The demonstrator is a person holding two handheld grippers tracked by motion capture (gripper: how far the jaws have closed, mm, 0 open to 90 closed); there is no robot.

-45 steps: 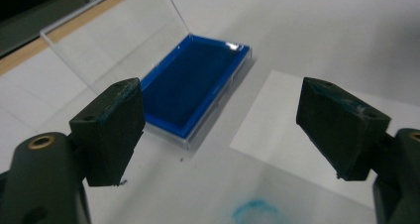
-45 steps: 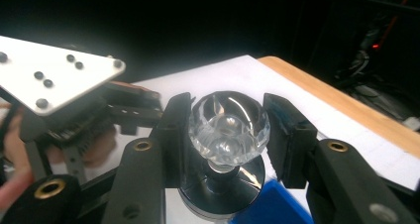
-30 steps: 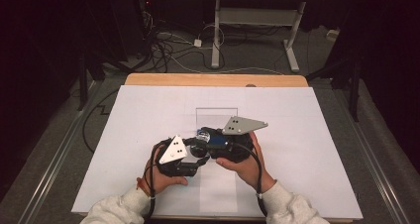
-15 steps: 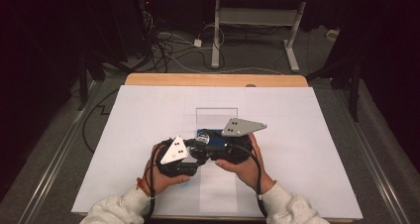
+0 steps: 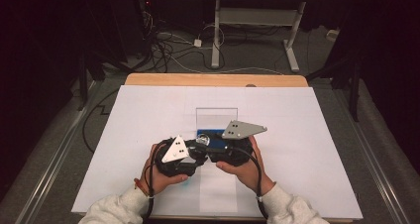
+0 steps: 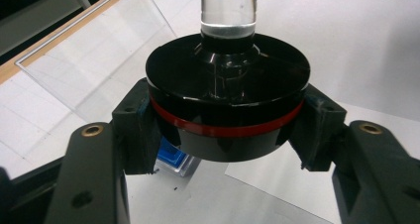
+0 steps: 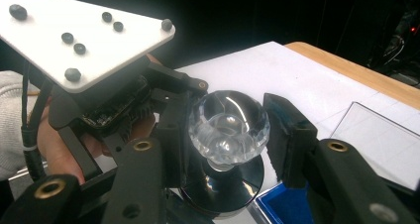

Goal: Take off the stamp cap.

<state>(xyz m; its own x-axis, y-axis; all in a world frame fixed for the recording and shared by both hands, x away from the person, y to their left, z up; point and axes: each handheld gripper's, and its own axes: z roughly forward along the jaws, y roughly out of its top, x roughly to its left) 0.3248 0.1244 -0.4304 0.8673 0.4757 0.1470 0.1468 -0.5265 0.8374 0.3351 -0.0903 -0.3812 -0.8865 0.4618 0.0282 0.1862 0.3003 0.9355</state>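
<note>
Pinching the glossy black round base with its red band (image 6: 225,117), the left gripper (image 6: 225,130) grips; the right gripper (image 7: 228,135) stands spread around the faceted clear glass knob (image 7: 229,126).

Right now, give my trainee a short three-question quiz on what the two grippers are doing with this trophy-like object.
1. True or false: the left gripper is clamped on the black round base.
2. Which part sits between the jaws of the right gripper? A) the clear faceted knob B) the blue box C) the clear sheet
3. Fill in: the band around the base is coloured ____.

Key: 1 true; 2 A; 3 red.
</note>
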